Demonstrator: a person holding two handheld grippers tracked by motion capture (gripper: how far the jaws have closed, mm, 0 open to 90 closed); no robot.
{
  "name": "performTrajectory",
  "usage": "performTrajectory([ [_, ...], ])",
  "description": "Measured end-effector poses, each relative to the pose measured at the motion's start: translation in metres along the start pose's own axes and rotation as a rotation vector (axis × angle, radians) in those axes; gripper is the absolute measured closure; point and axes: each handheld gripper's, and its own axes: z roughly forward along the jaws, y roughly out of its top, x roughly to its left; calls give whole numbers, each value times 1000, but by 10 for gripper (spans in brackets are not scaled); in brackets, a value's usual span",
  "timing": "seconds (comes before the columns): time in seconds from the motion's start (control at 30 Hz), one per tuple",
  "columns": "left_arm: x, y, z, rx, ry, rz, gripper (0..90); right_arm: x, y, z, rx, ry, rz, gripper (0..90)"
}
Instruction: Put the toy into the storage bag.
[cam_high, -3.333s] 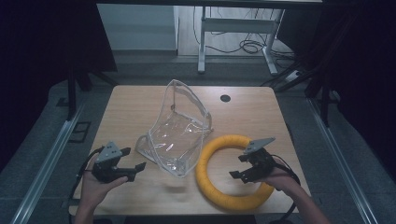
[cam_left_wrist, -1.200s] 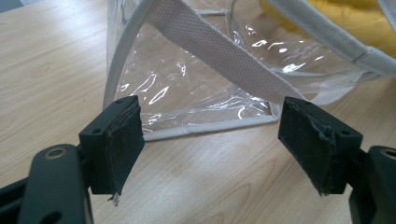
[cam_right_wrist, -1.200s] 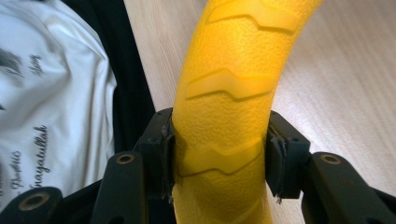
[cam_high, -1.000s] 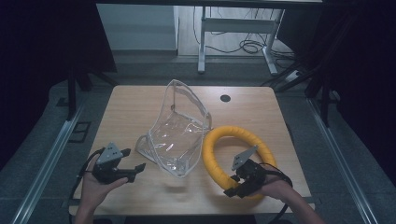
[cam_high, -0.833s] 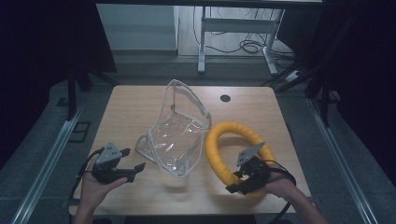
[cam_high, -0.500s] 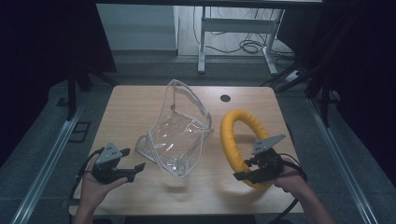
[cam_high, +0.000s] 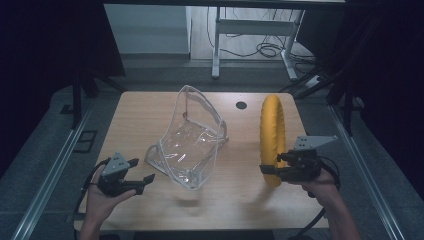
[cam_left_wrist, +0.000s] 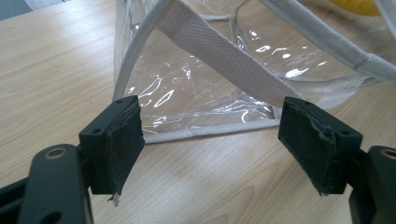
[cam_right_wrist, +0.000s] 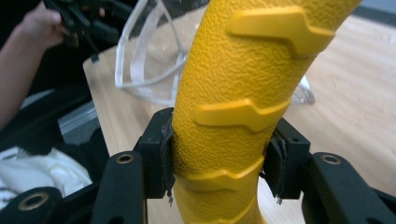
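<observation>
A yellow ring (cam_high: 272, 135) with a rough, ribbed surface stands on edge at the right of the table. My right gripper (cam_high: 268, 171) is shut on its near, lower part, and both pads press its sides (cam_right_wrist: 219, 154). A clear plastic bag (cam_high: 192, 137) with white piping and a woven strap (cam_left_wrist: 224, 53) lies open in the middle. My left gripper (cam_high: 145, 182) rests at the front left, open, its jaws pointing at the bag's near corner (cam_left_wrist: 196, 133) without touching it.
The wooden table (cam_high: 150, 110) has a small black round hole (cam_high: 241, 105) near its far edge. Beyond the table stand a metal desk frame (cam_high: 250, 30) and cables on the floor. Metal rails (cam_high: 50, 165) run along both sides.
My right gripper has lifted the ring from lying flat to standing on edge and has moved up and to the right. The left gripper and the bag have stayed still.
</observation>
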Motion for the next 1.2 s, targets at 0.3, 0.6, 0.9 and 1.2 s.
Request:
performTrajectory([
  [0.3,1,0,0,0,5,1,222,-2,8,1,-83,1,11,508],
  [0.6,2,0,-2,-8,13,-3,223,-3,16,3,-134,22,24,506],
  [0.9,1,0,-1,-4,10,-2,223,-2,26,7,-169,25,18,506],
  [1.2,1,0,0,2,8,4,223,7,45,6,-221,42,-15,505],
])
